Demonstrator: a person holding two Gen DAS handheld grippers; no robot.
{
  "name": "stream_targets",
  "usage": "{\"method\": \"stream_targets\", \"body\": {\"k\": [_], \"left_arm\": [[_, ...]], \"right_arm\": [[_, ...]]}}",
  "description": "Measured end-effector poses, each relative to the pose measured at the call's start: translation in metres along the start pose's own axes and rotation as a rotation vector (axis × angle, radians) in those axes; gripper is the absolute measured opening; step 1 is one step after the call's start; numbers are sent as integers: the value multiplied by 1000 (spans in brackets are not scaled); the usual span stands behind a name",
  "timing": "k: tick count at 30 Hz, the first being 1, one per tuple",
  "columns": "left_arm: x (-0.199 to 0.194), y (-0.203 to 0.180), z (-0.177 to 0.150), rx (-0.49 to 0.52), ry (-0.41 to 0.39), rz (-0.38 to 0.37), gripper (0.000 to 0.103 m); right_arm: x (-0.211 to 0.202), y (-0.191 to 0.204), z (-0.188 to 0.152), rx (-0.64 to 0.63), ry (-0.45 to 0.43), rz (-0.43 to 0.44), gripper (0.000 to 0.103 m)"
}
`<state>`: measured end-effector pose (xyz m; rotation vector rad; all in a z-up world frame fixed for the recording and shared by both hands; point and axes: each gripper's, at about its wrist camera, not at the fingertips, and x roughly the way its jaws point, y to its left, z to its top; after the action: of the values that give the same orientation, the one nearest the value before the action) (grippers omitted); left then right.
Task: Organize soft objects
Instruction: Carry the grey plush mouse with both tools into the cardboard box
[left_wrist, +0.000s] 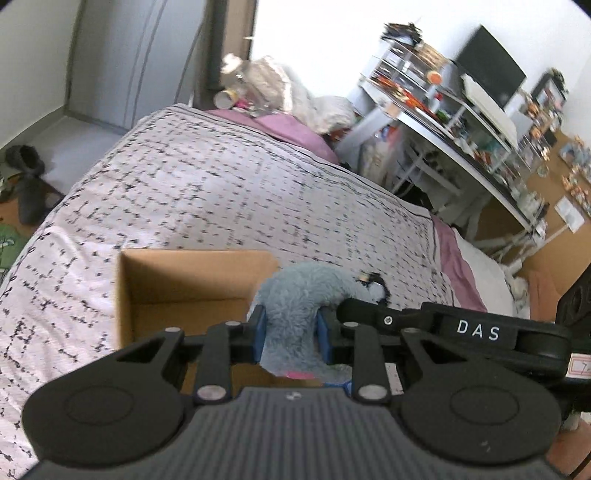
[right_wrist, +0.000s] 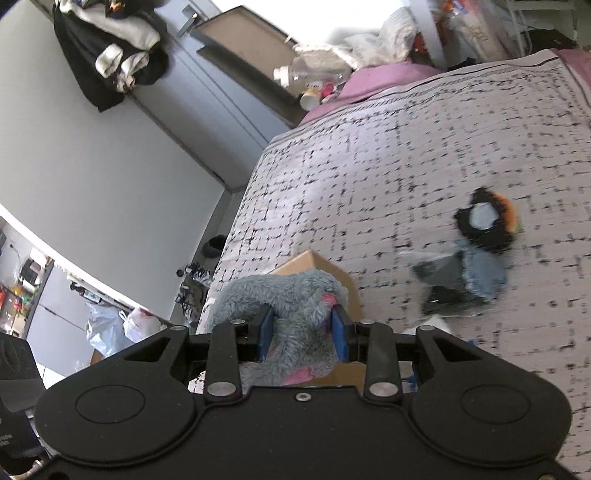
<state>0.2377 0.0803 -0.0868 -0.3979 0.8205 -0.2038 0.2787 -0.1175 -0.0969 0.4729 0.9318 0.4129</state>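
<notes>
Over the cardboard box (left_wrist: 192, 291) on the bed (left_wrist: 221, 192), the left gripper (left_wrist: 290, 338) and the right gripper (right_wrist: 302, 334) both squeeze the fluffy grey toy (left_wrist: 295, 314), near the bed's edge

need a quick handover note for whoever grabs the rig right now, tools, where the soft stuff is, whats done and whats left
Left tool: shut on the grey plush toy.
Right tool: shut on the same grey plush toy, so both hold it together.
Cardboard box: open on the bed, just beyond the toy; what shows of its inside looks empty.
Done: plush lifted, near the box.
Left: lower it into the box and release, probably. Then the black and orange soft toy and the blue-grey soft items, lying on the bedspread.
</notes>
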Motion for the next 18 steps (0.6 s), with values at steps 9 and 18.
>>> {"method": "stream_targets", "body": {"k": [9, 18], "left_arm": [[14, 54, 1, -70, 6, 12, 26], [37, 79, 8, -51, 61, 79, 25]], "right_arm": [[48, 20, -7, -15, 46, -34, 34], [78, 25, -11, 28, 61, -88, 36]]}}
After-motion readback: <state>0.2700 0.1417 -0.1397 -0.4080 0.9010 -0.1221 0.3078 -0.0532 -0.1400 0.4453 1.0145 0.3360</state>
